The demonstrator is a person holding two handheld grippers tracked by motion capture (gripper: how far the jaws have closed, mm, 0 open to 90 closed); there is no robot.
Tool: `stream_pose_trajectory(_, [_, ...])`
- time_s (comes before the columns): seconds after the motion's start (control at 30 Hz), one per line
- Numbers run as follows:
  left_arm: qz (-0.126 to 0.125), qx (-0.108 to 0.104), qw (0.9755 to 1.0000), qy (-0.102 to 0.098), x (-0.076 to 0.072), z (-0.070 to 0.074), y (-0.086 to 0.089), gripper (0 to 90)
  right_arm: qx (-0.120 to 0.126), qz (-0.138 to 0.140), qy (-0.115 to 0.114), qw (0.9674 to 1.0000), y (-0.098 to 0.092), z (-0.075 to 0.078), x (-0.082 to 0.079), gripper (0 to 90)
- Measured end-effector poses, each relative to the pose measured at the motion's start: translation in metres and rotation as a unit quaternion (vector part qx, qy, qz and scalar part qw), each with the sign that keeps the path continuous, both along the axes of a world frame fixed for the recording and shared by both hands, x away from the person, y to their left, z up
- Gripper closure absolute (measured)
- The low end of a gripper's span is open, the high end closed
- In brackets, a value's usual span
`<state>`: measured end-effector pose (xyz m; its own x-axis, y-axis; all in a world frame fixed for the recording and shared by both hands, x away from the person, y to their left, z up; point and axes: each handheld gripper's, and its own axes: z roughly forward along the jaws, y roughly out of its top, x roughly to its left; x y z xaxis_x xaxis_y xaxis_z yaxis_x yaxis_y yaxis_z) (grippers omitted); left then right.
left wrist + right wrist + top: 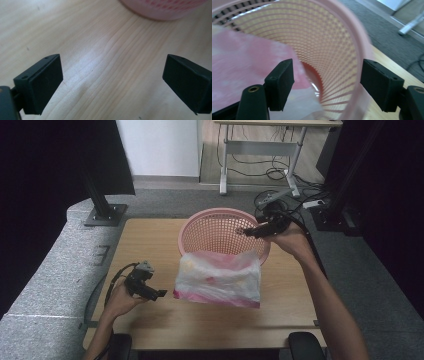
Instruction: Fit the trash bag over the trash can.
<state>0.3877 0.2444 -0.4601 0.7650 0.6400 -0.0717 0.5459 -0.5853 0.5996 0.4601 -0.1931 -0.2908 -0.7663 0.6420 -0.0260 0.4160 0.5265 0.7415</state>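
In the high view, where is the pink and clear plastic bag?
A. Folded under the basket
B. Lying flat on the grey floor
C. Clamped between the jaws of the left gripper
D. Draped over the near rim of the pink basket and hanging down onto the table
D: the plastic bag hangs from the near rim of the pink basket and spreads onto the wooden table, apart from the left gripper.

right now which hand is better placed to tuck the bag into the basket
Right. The right gripper is open at the basket rim, beside the bag. The left gripper hovers open over bare table.
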Motion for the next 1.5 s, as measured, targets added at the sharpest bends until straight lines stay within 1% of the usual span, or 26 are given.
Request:
stream_pose_trajectory(0.1, [-0.012,-0.003,0.9999,-0.005,-0.001,0.022,-0.001,2.5,0.005,0.018,0.002,0.9998,0.003,0.000,-0.011,22.6])
stream_pose_trajectory(0.13, [-0.020,-0.004,0.9998,-0.006,-0.002,0.030,-0.001,2.3,0.008,0.028,0.008,0.9996,0.005,0.000,-0.018,22.8])
stream_pose_trajectory(0.17, [-0.026,-0.006,0.9996,-0.004,-0.002,0.036,-0.001,2.3,0.008,0.028,0.008,0.9996,0.005,0.000,-0.018,22.8])
stream_pose_trajectory(0.2, [-0.036,-0.012,0.9993,-0.006,-0.003,0.046,-0.002,2.4,0.009,0.032,0.009,0.9994,0.006,0.001,-0.020,23.9])
stream_pose_trajectory(0.27, [-0.046,-0.007,0.9988,-0.014,-0.004,0.063,-0.004,2.9,0.013,0.044,0.010,0.9989,0.007,0.003,-0.029,24.2])
stream_pose_trajectory(0.37, [-0.057,-0.021,0.9979,-0.024,-0.007,0.089,-0.006,5.3,0.014,0.063,0.013,0.9978,0.011,0.004,-0.041,25.0])
stream_pose_trajectory(0.47, [-0.071,-0.028,0.9965,-0.034,-0.009,0.114,-0.010,5.6,0.014,0.081,0.016,0.9965,0.014,0.005,-0.052,25.6])
stream_pose_trajectory(0.57, [-0.085,-0.028,0.9950,-0.045,-0.012,0.134,-0.015,5.9,0.012,0.096,0.017,0.9952,0.019,0.007,-0.063,25.5])
stream_pose_trajectory(0.7, [-0.107,-0.039,0.9921,-0.053,-0.016,0.156,-0.027,8.9,0.011,0.119,0.020,0.9927,0.028,0.011,-0.076,25.4])
stream_pose_trajectory(0.77, [-0.118,-0.042,0.9907,-0.054,-0.016,0.163,-0.035,9.5,0.012,0.131,0.022,0.9910,0.033,0.013,-0.083,25.4])
stream_pose_trajectory(0.83, [-0.129,-0.043,0.9892,-0.055,-0.015,0.168,-0.045,10.8,0.015,0.147,0.026,0.9887,0.040,0.014,-0.089,25.5])
stream_pose_trajectory(0.9, [-0.141,-0.043,0.9876,-0.056,-0.014,0.170,-0.054,11.1,0.014,0.162,0.032,0.9862,0.047,0.011,-0.095,26.5])
stream_pose_trajectory(0.93, [-0.146,-0.042,0.9867,-0.058,-0.014,0.171,-0.059,12.2,0.011,0.170,0.036,0.9848,0.051,0.008,-0.098,28.8])
stream_pose_trajectory(1.03, [-0.164,-0.037,0.9840,-0.060,-0.011,0.173,-0.074,12.9,0.001,0.194,0.044,0.9800,0.060,0.001,-0.103,38.2])
stream_pose_trajectory(1.1, [-0.172,-0.034,0.9825,-0.063,-0.010,0.175,-0.082,13.7,-0.008,0.207,0.050,0.9770,0.064,-0.002,-0.103,52.7])
stream_pose_trajectory(1.17, [-0.180,-0.032,0.9810,-0.066,-0.010,0.177,-0.090,13.9,-0.007,0.223,0.056,0.9733,0.066,-0.003,-0.104,64.9])
stream_pose_trajectory(1.27, [-0.190,-0.030,0.9787,-0.073,-0.009,0.180,-0.098,14.1,0.001,0.239,0.056,0.9696,0.065,0.000,-0.105,77.2])
stream_pose_trajectory(1.3, [-0.192,-0.031,0.9781,-0.075,-0.008,0.181,-0.100,14.2,0.003,0.240,0.052,0.9693,0.065,0.002,-0.106,82.3])
stream_pose_trajectory(1.33, [-0.193,-0.031,0.9776,-0.077,-0.008,0.182,-0.102,14.3,0.003,0.239,0.047,0.9698,0.064,0.004,-0.107,84.1])
stream_pose_trajectory(1.37, [-0.194,-0.032,0.9773,-0.079,-0.008,0.183,-0.105,14.5,0.001,0.235,0.042,0.9711,0.064,0.006,-0.106,86.5])
stream_pose_trajectory(1.43, [-0.197,-0.031,0.9763,-0.083,-0.007,0.185,-0.109,14.5,0.000,0.227,0.039,0.9730,0.063,0.008,-0.103,87.8])
stream_pose_trajectory(1.47, [-0.198,-0.031,0.9760,-0.085,-0.006,0.186,-0.111,14.6,-0.001,0.220,0.035,0.9749,0.064,0.010,-0.101,88.0])
stream_pose_trajectory(1.5, [-0.200,-0.032,0.9756,-0.086,-0.006,0.188,-0.113,14.6,0.001,0.216,0.035,0.9758,0.065,0.011,-0.099,88.4])
